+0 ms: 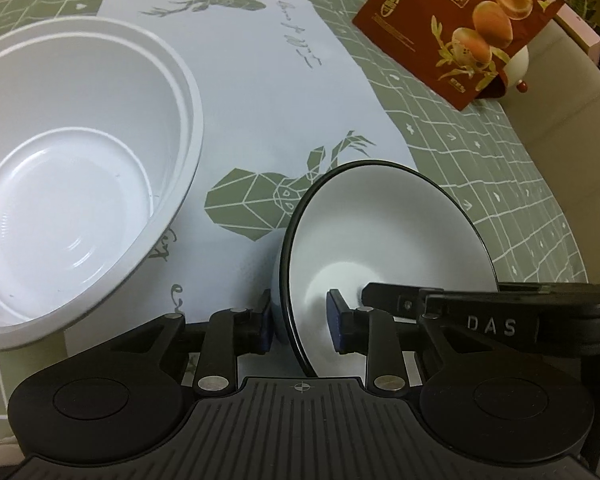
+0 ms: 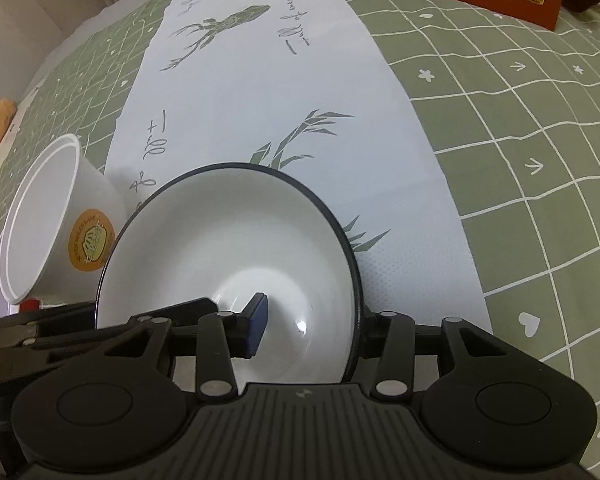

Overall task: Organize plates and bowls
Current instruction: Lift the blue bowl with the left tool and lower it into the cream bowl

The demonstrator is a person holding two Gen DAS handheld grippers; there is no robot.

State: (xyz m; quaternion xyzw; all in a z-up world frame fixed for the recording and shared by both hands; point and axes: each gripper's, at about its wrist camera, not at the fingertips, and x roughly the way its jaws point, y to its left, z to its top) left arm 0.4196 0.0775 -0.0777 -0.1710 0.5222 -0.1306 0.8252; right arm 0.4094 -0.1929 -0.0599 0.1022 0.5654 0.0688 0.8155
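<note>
Dark-rimmed bowl (image 1: 384, 240) (white inside) between left claw (image 1: 300, 322) and right claw (image 2: 312, 326).

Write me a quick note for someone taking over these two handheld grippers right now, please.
Left gripper: fingers straddle the black-rimmed bowl's left rim; grip unclear.
Right gripper: straddles its right rim; grip unclear.
White plastic bowl: beside it on the tablecloth, apart.
Done: both grippers are placed on the black-rimmed bowl.
Left: probably lift it and stack it with the white one.
</note>
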